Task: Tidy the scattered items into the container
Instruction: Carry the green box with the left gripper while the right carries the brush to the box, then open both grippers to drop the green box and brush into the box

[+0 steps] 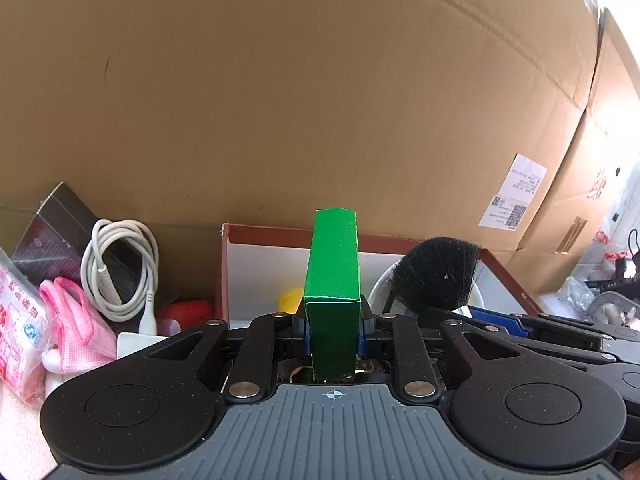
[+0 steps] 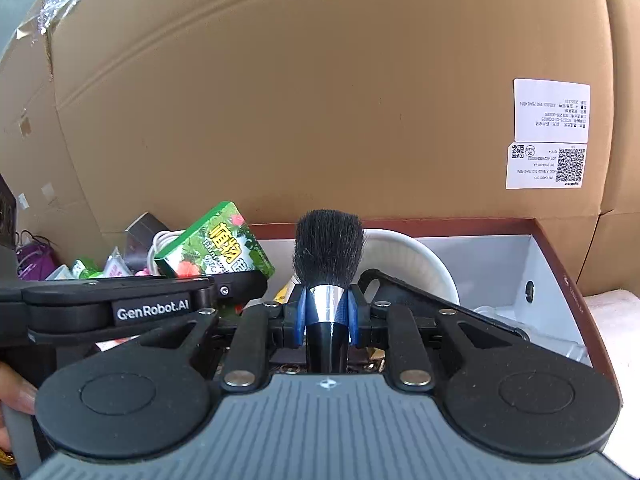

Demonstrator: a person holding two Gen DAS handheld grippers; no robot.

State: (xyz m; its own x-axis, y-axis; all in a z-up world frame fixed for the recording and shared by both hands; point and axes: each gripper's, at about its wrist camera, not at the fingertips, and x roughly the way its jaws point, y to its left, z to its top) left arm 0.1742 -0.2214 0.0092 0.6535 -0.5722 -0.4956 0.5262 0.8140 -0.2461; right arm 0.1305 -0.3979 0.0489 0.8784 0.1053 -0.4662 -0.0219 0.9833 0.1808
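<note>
Now left tool [image 1: 333, 330] clamps flat green carton [image 1: 334, 276]; right tool [image 2: 326, 312] clamps bristly brush [image 2: 327, 256].

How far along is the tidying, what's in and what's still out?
Already in the red-rimmed box: a white bowl and something yellow. In hand: the left tool grips a green carton; the right tool grips a black brush, both over the box. Left outside: white cable, pink cloth, red item.

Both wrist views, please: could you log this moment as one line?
left gripper: shut on green box | right gripper: shut on brush | both near container | bowl inside
</note>
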